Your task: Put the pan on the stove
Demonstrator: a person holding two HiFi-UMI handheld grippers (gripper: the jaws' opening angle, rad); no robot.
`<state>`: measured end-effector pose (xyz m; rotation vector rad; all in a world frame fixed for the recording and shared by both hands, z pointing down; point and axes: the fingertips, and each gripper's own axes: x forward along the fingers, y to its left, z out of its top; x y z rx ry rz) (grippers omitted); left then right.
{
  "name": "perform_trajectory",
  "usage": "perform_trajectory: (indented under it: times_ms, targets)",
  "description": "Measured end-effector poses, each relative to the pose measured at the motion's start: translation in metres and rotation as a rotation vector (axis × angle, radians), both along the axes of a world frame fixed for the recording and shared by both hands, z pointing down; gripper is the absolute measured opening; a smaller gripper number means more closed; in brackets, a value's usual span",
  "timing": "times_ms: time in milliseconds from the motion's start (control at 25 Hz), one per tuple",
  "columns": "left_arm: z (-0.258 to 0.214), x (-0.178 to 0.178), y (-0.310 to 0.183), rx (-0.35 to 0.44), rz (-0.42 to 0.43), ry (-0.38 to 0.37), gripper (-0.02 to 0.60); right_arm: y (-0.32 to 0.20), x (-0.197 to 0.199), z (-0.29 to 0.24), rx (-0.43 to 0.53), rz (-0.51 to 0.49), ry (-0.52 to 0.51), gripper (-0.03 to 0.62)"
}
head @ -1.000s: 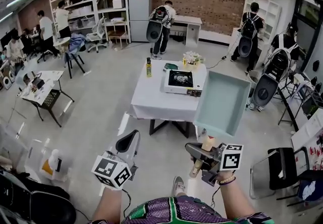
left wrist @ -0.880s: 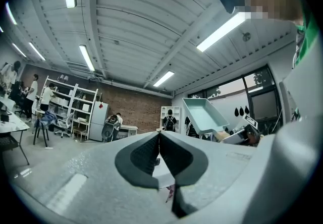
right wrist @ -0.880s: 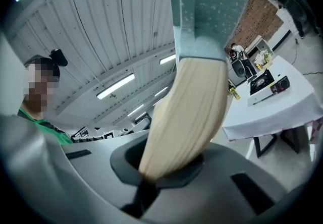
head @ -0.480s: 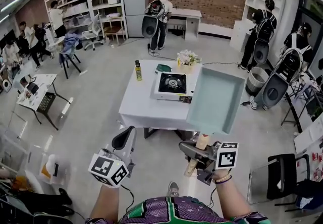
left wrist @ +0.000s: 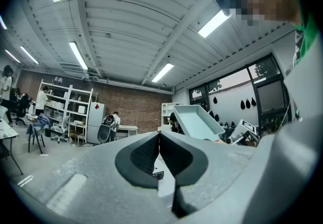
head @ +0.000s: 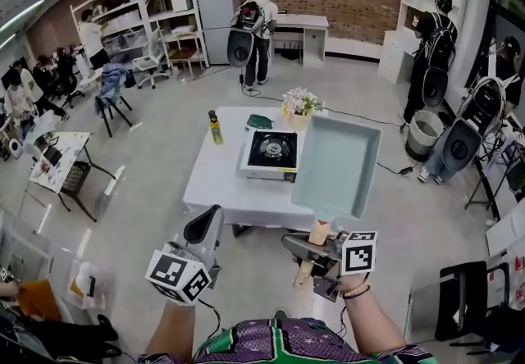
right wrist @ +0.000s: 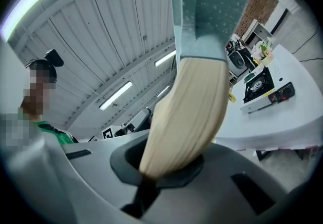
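A pale teal rectangular pan with a wooden handle is held up in the air, tilted, at the near right of the table. My right gripper is shut on that handle. In the right gripper view the handle rises from between the jaws to the pan. The portable stove sits on the white table, ahead and left of the pan; the stove also shows in the right gripper view. My left gripper is shut and empty, pointing up, left of the pan.
On the table also stand a yellow bottle, a flower bunch and a green item. People with equipment stand around the room. Shelves, a small side table and a black chair lie around.
The table and stove have come nearer and shifted left in the head view. The pan stays in the right gripper, and both grippers keep their pose.
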<state>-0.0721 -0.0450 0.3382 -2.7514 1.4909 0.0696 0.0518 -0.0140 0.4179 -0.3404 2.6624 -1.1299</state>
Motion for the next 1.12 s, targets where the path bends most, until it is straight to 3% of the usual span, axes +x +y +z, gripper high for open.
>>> perform_trajectory:
  times_ms: [200, 760, 1120]
  targets:
    - [0.001, 0.011, -0.018, -0.003, -0.023, -0.009, 0.017, -0.028, 0.009, 0.012, -0.008, -0.017, 0.001, 0.000]
    - [0.017, -0.005, -0.056, -0.023, -0.081, -0.040, 0.017, -0.072, -0.002, 0.036, -0.078, -0.066, -0.013, 0.000]
    - [0.023, -0.007, -0.130, 0.008, -0.029, -0.035, 0.017, -0.138, -0.012, 0.043, -0.079, -0.025, 0.011, 0.000]
